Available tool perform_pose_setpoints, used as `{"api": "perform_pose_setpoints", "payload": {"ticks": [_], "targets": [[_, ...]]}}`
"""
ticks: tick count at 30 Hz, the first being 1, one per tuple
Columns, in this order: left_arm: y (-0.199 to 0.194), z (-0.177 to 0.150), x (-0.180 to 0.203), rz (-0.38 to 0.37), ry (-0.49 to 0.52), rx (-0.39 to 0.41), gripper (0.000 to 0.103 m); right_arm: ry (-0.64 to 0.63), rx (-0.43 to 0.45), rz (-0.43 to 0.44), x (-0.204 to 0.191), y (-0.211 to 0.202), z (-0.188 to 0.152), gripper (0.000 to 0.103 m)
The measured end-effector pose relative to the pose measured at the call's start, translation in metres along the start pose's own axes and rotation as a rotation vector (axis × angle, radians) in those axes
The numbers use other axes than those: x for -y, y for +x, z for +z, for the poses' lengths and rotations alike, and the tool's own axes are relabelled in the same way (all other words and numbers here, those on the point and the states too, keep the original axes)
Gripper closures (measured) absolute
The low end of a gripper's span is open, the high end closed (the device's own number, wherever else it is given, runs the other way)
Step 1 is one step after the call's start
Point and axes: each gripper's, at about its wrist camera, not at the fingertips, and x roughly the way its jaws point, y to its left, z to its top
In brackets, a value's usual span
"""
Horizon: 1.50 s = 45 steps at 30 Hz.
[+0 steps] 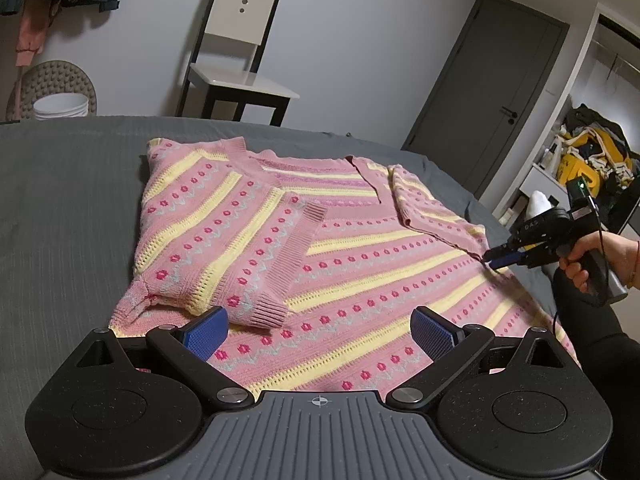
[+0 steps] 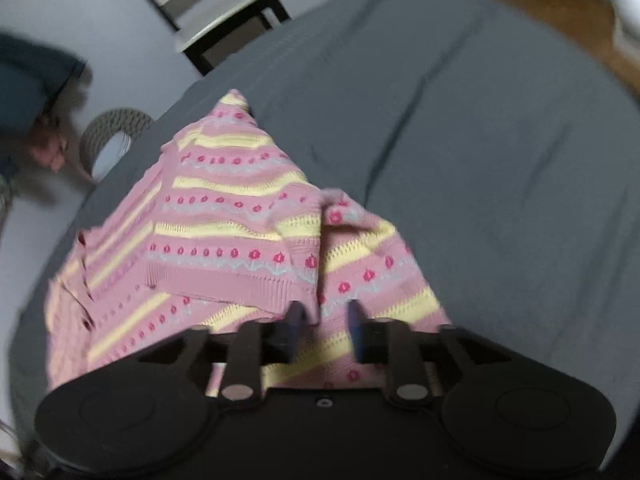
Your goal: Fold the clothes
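On the grey bed [image 1: 60,200] the pink striped sweater [image 1: 360,280] lies flat, its left sleeve [image 1: 240,248] already folded across the body. The left tongs [image 1: 318,330] hover spread wide over the hem, empty. Further right, the right tongs [image 1: 494,259] sit at the right sleeve's [image 1: 432,216] edge; whether they pinch it cannot be told. That sleeve likely wants laying inward, smooth and square.

A white chair [image 1: 240,60] behind the grey bed [image 1: 60,200] — dark door [image 1: 488,92], cluttered shelves [image 1: 580,160] rightward.
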Motion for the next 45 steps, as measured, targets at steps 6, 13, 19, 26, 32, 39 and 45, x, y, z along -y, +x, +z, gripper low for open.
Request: {"api": "perform_pose_setpoints", "payload": {"ticks": [6,13,19,26,32,39,45], "targets": [[0.003,-0.001,0.002,-0.002,0.005,-0.006,0.005,-0.458,0.190,-0.073,-0.069,-0.012,-0.004,0.055],[0.004,-0.004,0.001,0.000,0.009,-0.007,0.005,-0.498,0.227,-0.062,-0.109,0.048,0.044,0.053],[0.010,-0.005,-0.003,-0.013,0.005,-0.013,0.005,-0.327,0.252,-0.164,-0.104,0.087,0.098,0.062],[0.014,-0.006,-0.004,-0.039,0.000,-0.016,0.005,-0.366,0.253,-0.210,-0.105,0.113,0.103,0.091],[0.017,-0.006,-0.006,-0.044,-0.014,-0.023,0.005,-0.355,0.317,-0.224,-0.111,0.098,0.091,0.061],[0.002,0.003,0.001,-0.052,-0.003,0.033,0.005,-0.490,0.229,0.111,-0.132,0.052,0.023,0.060],[0.000,0.004,0.007,-0.034,0.027,0.031,0.005,-0.575,0.162,0.111,-0.153,0.067,-0.010,0.058]]}}
